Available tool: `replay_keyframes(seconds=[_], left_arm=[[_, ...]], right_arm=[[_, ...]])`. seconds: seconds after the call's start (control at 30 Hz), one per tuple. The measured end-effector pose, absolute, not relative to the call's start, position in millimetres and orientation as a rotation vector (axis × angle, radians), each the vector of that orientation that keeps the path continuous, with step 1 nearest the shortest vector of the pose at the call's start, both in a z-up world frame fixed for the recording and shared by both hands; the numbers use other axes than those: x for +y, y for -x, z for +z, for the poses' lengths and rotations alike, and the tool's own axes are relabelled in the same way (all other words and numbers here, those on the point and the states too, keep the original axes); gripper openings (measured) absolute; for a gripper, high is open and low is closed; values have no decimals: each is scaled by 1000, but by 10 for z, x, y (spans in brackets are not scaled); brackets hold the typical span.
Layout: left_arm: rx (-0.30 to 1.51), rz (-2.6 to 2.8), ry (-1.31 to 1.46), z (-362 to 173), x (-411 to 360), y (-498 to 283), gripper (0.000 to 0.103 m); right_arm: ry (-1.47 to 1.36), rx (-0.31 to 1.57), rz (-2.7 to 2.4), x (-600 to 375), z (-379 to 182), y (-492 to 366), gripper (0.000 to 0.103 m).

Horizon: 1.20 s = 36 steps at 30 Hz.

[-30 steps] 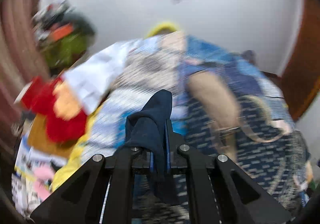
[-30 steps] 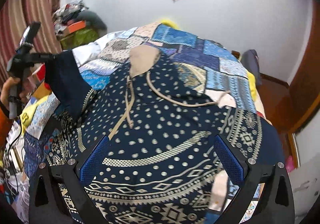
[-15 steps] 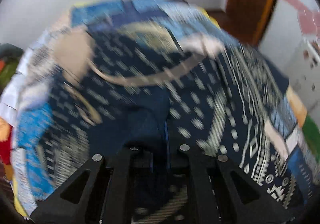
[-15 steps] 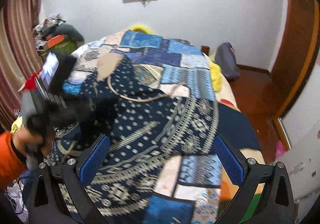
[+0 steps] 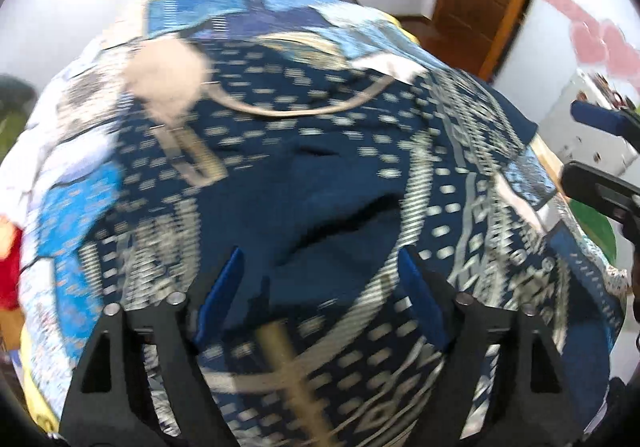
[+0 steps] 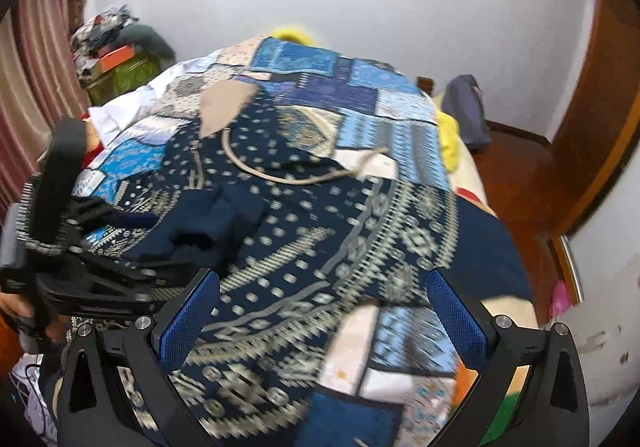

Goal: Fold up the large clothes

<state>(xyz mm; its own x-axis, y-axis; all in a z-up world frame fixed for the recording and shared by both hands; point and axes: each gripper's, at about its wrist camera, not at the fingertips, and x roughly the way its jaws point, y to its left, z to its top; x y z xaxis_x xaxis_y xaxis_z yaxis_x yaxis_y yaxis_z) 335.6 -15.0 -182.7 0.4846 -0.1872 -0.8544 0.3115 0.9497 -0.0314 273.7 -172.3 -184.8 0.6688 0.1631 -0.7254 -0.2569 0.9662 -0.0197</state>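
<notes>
The left gripper [image 5: 320, 283], jaws just opened, hovers over a navy patterned garment [image 5: 340, 151], gripping nothing. The right gripper [image 6: 320, 311] gapes empty above the bed [image 6: 472, 183].

Left gripper [image 5: 320, 279]: tilted steeply down, fingers [image 5: 224, 287] just opened, spread wide, nothing pinched between them. Right gripper [image 6: 324, 311]: angled down, fingers [image 6: 456, 311] wide apart, nothing gripped. Left hand [image 6: 16, 303] on its handle at left edge of right wrist view.

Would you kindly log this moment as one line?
left gripper: open, jaws just opened, sleeve released | right gripper: open, empty | navy patterned garment: spread on bed
</notes>
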Motion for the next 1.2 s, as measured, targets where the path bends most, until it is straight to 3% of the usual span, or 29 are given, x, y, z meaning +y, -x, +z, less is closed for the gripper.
replay_keyframes(seconds=[0.13, 0.37, 0.6, 0.83, 1.2], left_arm=[[1002, -149, -127, -1849, 486, -3316, 87], [1106, 59, -28, -2397, 1400, -3427, 87], [1204, 97, 38, -2971, 1615, -3530, 87], [1167, 121, 28, -3091, 1596, -3467, 93], [1170, 159, 7, -3107, 1540, -3496, 95]], right_arm=[[187, 836, 298, -1311, -1948, -2914, 103], [352, 936, 393, -523, -2342, -3257, 103], [600, 1028, 362, 19, -2939, -3625, 103], [481, 1023, 257, -228, -2899, -3901, 103], [294, 1012, -23, -1466, -2628, -3848, 103]])
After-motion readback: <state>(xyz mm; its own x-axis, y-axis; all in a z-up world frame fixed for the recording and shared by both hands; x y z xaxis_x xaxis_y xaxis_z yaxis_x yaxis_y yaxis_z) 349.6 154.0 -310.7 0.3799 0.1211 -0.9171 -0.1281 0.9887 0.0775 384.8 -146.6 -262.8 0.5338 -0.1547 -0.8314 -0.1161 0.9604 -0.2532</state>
